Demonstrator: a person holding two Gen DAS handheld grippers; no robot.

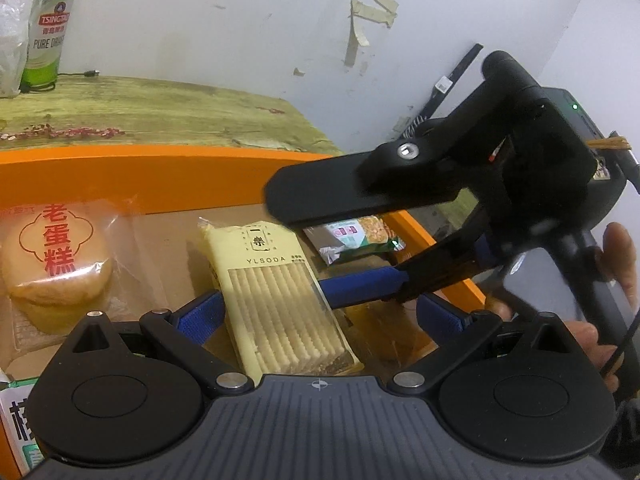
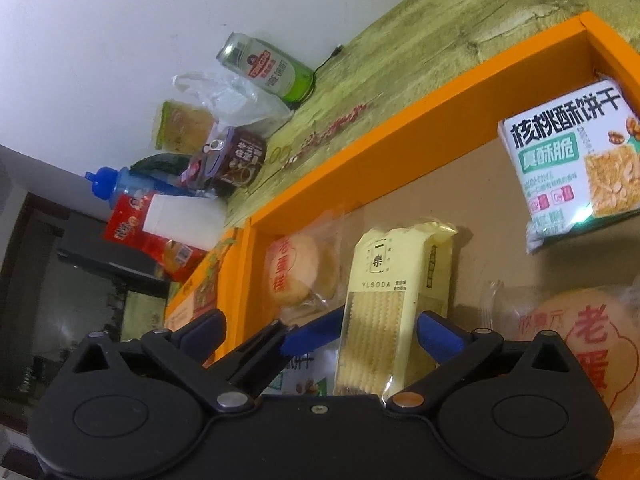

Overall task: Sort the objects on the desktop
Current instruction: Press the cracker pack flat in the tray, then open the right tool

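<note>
A yellow YLSODA cracker pack [image 1: 276, 296] [image 2: 392, 300] lies on the cardboard floor of an orange box [image 1: 160, 184] [image 2: 400, 128]. My left gripper [image 1: 318, 300] is open around the pack, its left pad close against the pack's left edge and its right pad well clear. My right gripper [image 1: 298, 244] [image 2: 322, 320] reaches in from the right, rolled on its side and also open. Its blue-padded finger [image 1: 360, 288] rests against the pack's right edge. The right wrist view shows the pack flanked by my right gripper's right pad and the left gripper's finger [image 2: 308, 332].
Round egg cakes in clear wrap [image 1: 56, 264] [image 2: 300, 272] [image 2: 580, 340] and green-white walnut biscuit packs [image 1: 356, 240] [image 2: 568, 164] share the box. A green beer can [image 1: 50, 28] [image 2: 268, 68], plastic bag and other snacks stand by the wall. A hand [image 1: 620, 264] holds the right gripper.
</note>
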